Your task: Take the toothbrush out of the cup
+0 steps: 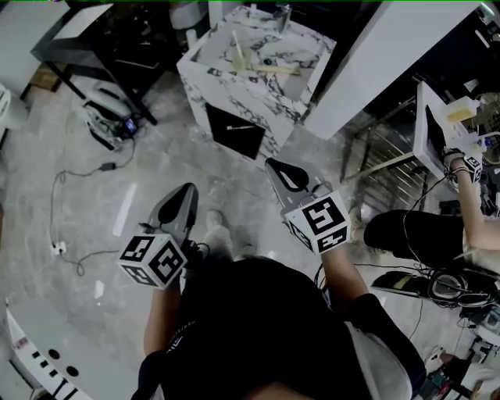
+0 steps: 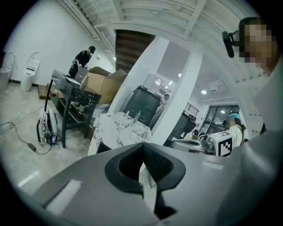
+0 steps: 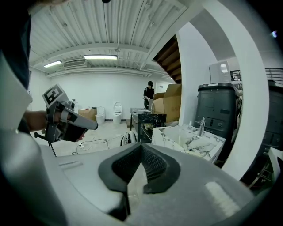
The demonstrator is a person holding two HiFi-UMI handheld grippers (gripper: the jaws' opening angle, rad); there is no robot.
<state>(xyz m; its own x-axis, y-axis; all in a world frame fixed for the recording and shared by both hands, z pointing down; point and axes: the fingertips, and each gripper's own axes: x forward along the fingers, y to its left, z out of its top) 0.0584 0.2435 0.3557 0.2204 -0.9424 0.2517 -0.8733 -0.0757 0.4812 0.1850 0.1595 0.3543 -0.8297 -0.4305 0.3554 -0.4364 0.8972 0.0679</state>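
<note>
On the marble vanity [image 1: 269,98] ahead of the person, the top is sunk into a shallow basin [image 1: 205,48] with a tap [image 1: 283,14] at its far edge. Near the basin's left edge a thin pale stick, apparently the toothbrush [image 1: 237,48], stands tilted. The cup around its foot is too small to make out from here. A longer beige thing [image 1: 273,70] lies flat along the basin's near edge, and I can't say what it is.

Both tools are held out over the floor, well short of the vanity. The left gripper [image 1: 186,191] has its dark pads pressed together with nothing between them, which its own view confirms [image 2: 142,145]. The right gripper [image 1: 275,166] is likewise closed tight and empty [image 3: 140,145], and it points toward the vanity's near right corner.

Beyond the vanity an open cardboard box [image 2: 99,86] sits beside a dark table [image 2: 70,90], but its contents are hidden from where I stand. A dark ribbed bin [image 3: 216,106] stands behind the vanity with its lid shut.
</note>
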